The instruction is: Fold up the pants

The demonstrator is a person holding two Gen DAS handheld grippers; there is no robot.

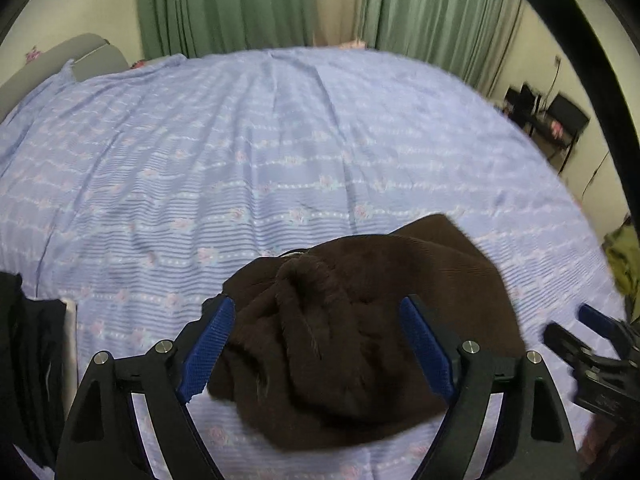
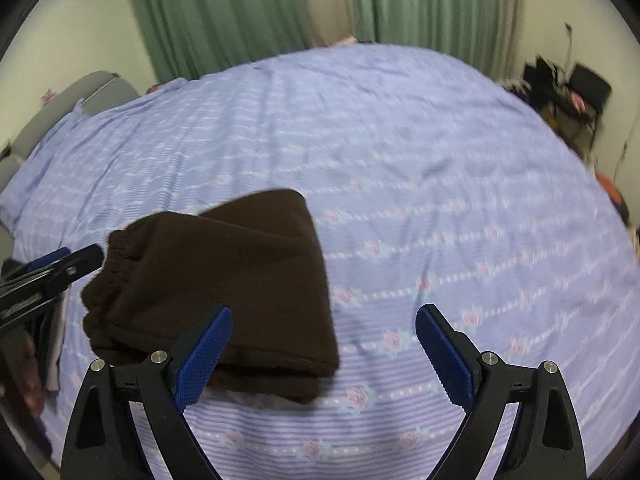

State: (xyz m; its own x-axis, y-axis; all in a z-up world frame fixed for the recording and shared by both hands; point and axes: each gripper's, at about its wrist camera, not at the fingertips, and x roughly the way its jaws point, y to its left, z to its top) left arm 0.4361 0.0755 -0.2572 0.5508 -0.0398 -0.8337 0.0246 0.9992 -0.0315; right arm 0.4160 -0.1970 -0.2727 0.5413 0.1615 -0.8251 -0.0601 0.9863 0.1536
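The dark brown pants (image 1: pixel 360 360) lie folded into a small bundle on the blue flowered bedsheet (image 1: pixel 240 140), elastic waistband on the left. My left gripper (image 1: pixel 316 300) hovers over the bundle, open. The cloth lies under and between its blue pads without being pinched. In the right wrist view the pants (image 2: pixel 240 272) sit left of centre. My right gripper (image 2: pixel 325 309) is open over bare bedsheet (image 2: pixel 440 160), its left finger just above the bundle's near right corner. Each gripper shows in the other's view: the right gripper (image 1: pixel 572 320) at the far right, the left gripper (image 2: pixel 80 256) at the far left.
A stack of dark clothes (image 1: pixel 28 360) lies at the bed's left edge. Green curtains (image 1: pixel 240 4) hang behind the bed and a grey headboard (image 1: pixel 80 56) stands at the back left. Black chairs (image 1: pixel 560 120) and an olive cloth (image 1: pixel 624 256) are off to the right.
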